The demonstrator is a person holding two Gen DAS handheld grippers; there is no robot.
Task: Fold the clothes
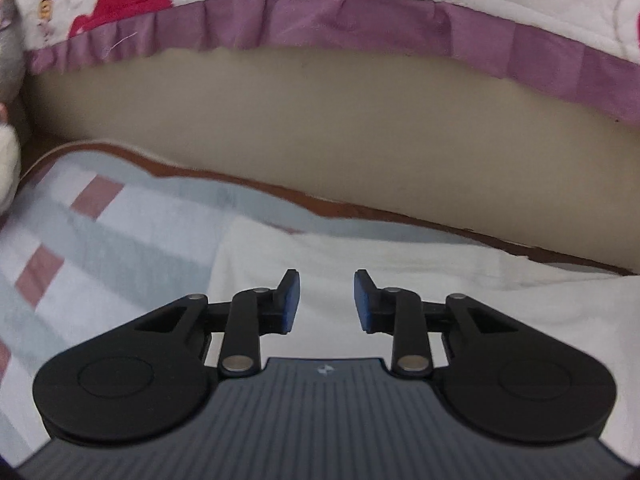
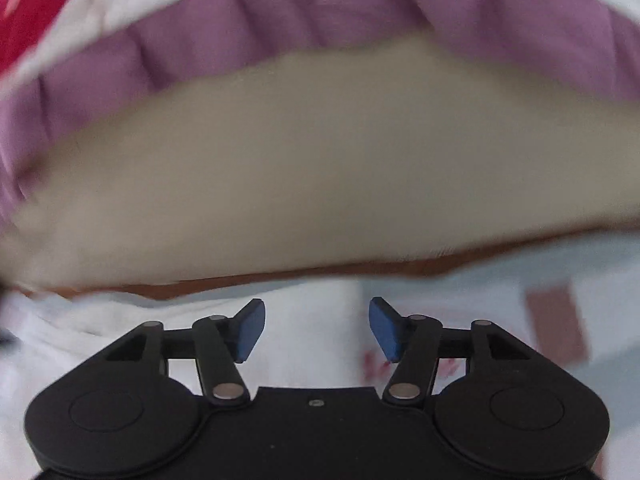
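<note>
Left gripper & right gripper, both open w/ nothing held, hang over soft, light white cloth; grab its edge just ahead.

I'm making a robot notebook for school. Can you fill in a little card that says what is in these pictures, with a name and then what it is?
Place: a bed with a striped sheet
Garment: white cloth lying on the sheet, under both grippers
Behind: beige panel, and above it a white quilt with a purple frill
Left gripper: open, nothing between the blue pads, over the white cloth
Right gripper: open, nothing between the pads, picture blurred
Folding: no grip taken yet
</note>
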